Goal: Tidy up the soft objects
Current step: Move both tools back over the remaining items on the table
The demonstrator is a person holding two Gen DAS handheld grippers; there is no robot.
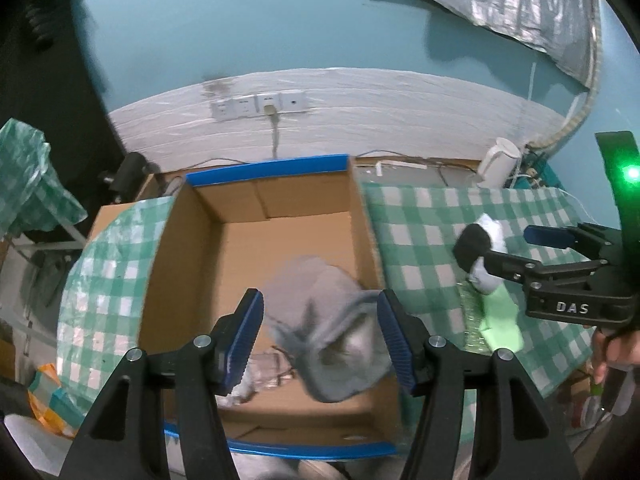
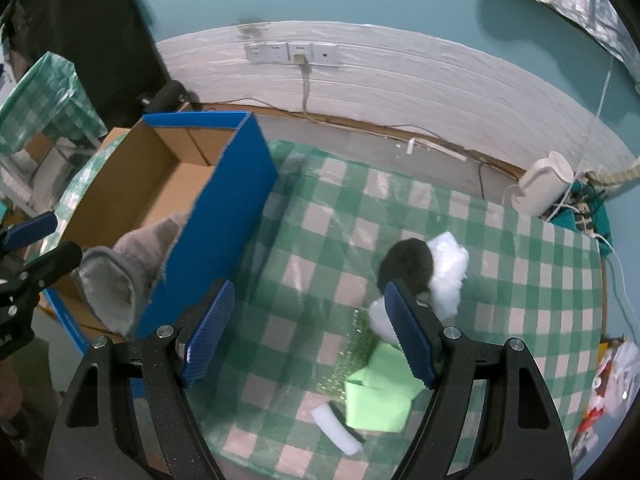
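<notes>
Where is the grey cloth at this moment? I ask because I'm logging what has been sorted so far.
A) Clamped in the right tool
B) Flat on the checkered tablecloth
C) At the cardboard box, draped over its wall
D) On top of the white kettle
C: the grey cloth hangs over the wall of the cardboard box, partly inside, while the right tool is open over the checkered tablecloth with nothing between its pads.

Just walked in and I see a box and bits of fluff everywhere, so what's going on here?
A person is sorting soft things into a cardboard box with two hand-held claws. The left claw is opening over a grey cloth, which lies in the box, draped against its wall. The right claw hangs open over the checked tablecloth, where a black-and-white plush, a green piece and a white sponge wait.
</notes>
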